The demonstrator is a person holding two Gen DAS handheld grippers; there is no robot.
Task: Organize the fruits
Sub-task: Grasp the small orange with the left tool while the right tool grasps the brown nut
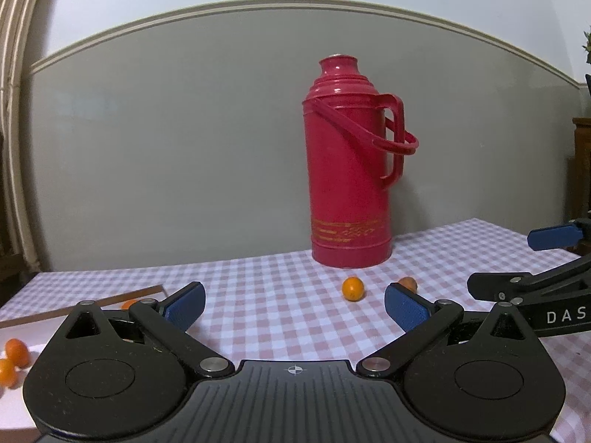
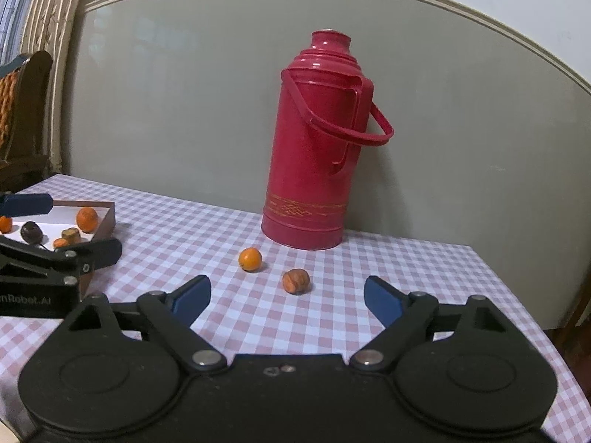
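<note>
Looking from the left wrist, the left gripper (image 1: 293, 308) stands wide open and empty; a small orange fruit (image 1: 352, 288) lies on the checked tablecloth (image 1: 258, 284) ahead. From the right wrist, the right gripper (image 2: 287, 297) gapes empty, a wrinkled orange-brown fruit (image 2: 295, 281) just beyond its tips, the tray (image 2: 105, 221) far left.

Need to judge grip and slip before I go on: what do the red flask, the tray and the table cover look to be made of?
Red flask: probably hard plastic or painted metal, glossy; highlights on shoulder and lid, gold printed band.
Tray: brown walls, possibly wood or card, matte; white inside.
Table cover: pink-and-white checked cloth or vinyl; it lies flat with little sheen, so unclear which.
</note>
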